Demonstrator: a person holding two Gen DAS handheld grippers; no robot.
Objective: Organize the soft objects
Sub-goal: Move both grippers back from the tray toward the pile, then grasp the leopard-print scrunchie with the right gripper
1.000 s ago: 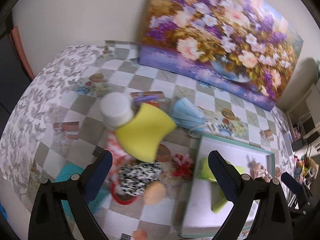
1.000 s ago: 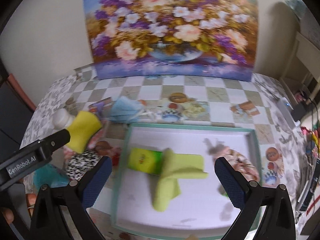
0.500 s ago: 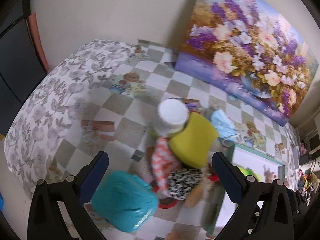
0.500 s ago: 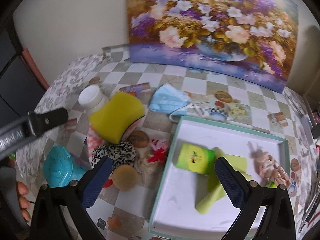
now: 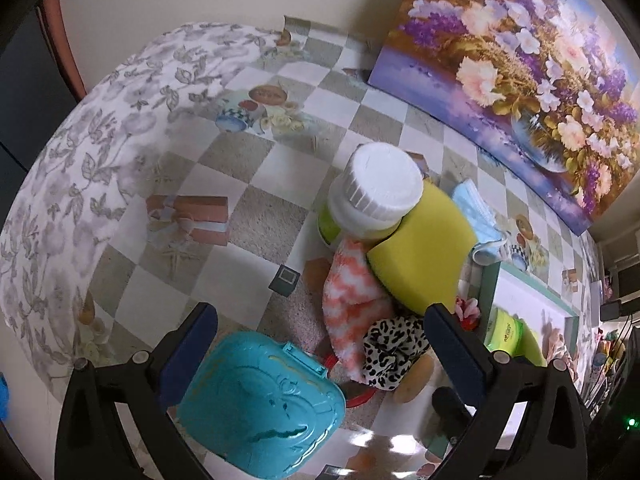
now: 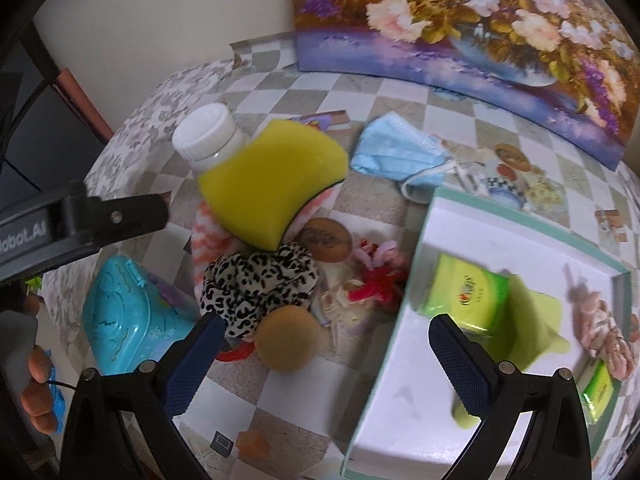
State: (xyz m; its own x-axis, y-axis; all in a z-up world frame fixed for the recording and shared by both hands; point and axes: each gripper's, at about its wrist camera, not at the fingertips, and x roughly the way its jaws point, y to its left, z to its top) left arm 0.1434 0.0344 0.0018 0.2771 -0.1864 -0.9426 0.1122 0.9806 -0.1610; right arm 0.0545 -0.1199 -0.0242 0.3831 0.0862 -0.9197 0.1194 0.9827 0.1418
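Observation:
A pile lies left of the white tray [image 6: 400, 392]: a yellow sponge [image 6: 272, 188] leaning on a white-capped bottle [image 6: 210, 138], an orange-and-white fluffy cloth [image 5: 352, 300], a leopard-print scrunchie [image 6: 256, 284], a tan puff [image 6: 290, 338] and a red-pink tangle [image 6: 376, 272]. A blue face mask [image 6: 400, 156] lies behind. In the tray sit a green packet [image 6: 466, 296], a yellow-green cloth [image 6: 532, 320] and a pink soft toy [image 6: 600, 324]. My left gripper [image 5: 320, 340] hangs open above the turquoise case [image 5: 260, 400] and scrunchie [image 5: 394, 350]. My right gripper [image 6: 320, 360] is open over the puff and the tray's left rim.
A flower painting [image 5: 520, 48] leans on the wall behind the checkered tablecloth [image 5: 240, 152]. A round brown disc [image 6: 326, 244] lies by the pile. A person's fingers [image 6: 38, 392] show at the lower left of the right wrist view. Bare tablecloth stretches left of the pile.
Both grippers have swung left, away from the tray toward the pile. The left view now takes in the turquoise case close up. Both stay open and empty.

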